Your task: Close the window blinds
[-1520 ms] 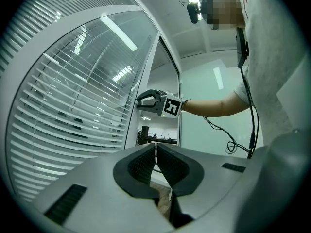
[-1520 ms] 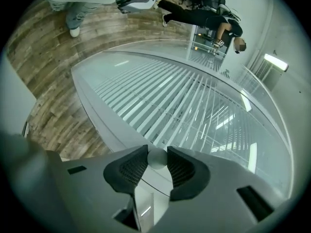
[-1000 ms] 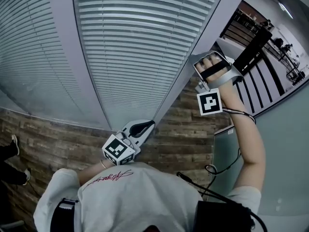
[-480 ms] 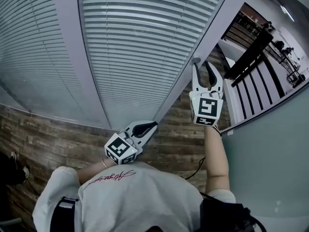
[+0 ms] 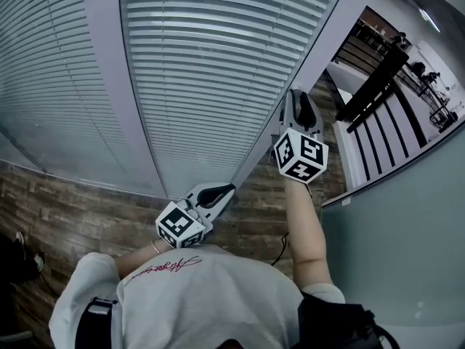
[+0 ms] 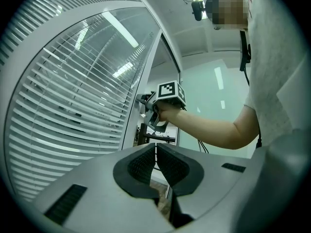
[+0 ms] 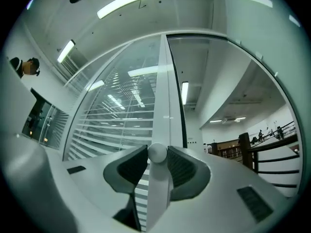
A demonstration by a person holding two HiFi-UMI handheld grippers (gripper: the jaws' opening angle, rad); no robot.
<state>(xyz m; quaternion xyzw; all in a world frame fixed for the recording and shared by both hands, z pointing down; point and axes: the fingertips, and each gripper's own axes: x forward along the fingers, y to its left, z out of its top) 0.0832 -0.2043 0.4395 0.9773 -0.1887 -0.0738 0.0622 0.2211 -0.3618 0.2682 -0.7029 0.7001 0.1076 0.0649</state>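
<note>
Now we clamp the right gripper on the knob at the window frame's edge, beside the blinds; it has rolled over, so they should tilt closed. Left gripper idles, jaws together.

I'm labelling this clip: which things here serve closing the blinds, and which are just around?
In the job: window blinds, round knob, right gripper clamped on it.
Just around: left gripper, shut and empty; dark railing; wooden floor.

Brown wood-plank floor under left tongs; dark shoe-like shape on it, well left.
</note>
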